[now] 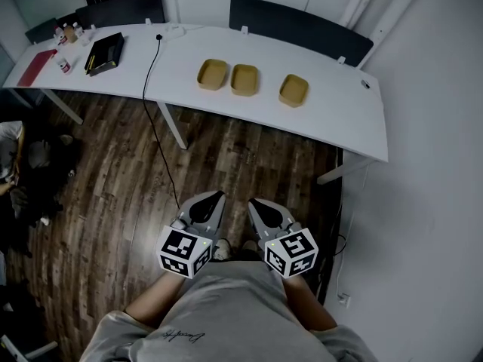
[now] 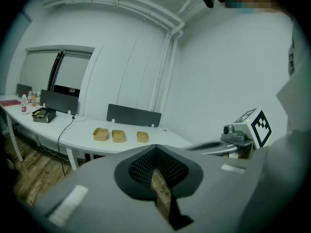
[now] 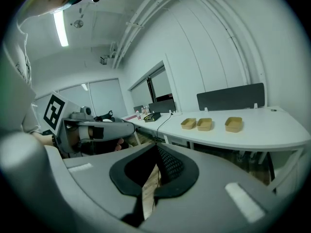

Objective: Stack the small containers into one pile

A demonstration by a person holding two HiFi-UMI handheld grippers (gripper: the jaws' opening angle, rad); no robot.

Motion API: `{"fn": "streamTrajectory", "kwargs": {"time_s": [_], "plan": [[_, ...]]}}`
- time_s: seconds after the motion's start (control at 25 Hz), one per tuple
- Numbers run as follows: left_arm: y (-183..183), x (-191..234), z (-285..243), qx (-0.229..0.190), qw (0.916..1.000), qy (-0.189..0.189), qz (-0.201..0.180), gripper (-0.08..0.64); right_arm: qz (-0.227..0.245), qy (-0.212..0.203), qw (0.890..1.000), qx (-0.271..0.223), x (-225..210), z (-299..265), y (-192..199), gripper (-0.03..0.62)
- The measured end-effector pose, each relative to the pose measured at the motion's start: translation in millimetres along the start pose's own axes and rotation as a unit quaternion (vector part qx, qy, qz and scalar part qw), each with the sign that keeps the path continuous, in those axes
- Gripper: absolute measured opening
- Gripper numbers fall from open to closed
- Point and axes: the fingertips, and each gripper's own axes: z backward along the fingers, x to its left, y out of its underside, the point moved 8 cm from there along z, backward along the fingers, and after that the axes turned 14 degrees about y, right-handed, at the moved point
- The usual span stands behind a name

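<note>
Three small tan containers sit open in a row on the white table (image 1: 332,119): left one (image 1: 213,74), middle one (image 1: 245,79) close beside it, right one (image 1: 293,90) set a little apart. The left gripper view shows them far ahead (image 2: 100,134) (image 2: 118,136) (image 2: 142,136), as does the right gripper view (image 3: 188,124) (image 3: 204,124) (image 3: 233,124). My left gripper (image 1: 216,197) and right gripper (image 1: 255,203) hang side by side near my body, over the wooden floor and well short of the table. Both are shut and hold nothing.
A black box (image 1: 104,53), a red folder (image 1: 36,67) and small bottles (image 1: 66,32) lie at the table's far left. A black cable (image 1: 155,89) drops from the table to the floor. A dark panel (image 1: 298,29) backs the table; a wall stands at right.
</note>
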Motion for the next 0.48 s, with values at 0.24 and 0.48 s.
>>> {"fn": "streamTrajectory", "kwargs": {"time_s": [0.24, 0.48], "plan": [[2, 6, 10, -0.001, 1.0000, 0.007, 0.002, 0.002, 0.009, 0.005, 1.000, 0.003, 14, -2, -1, 0.015], [1, 11, 11, -0.004, 0.9999, 0.015, 0.004, 0.002, 0.010, 0.003, 1.000, -0.002, 19, -7, -3, 0.015]]}}
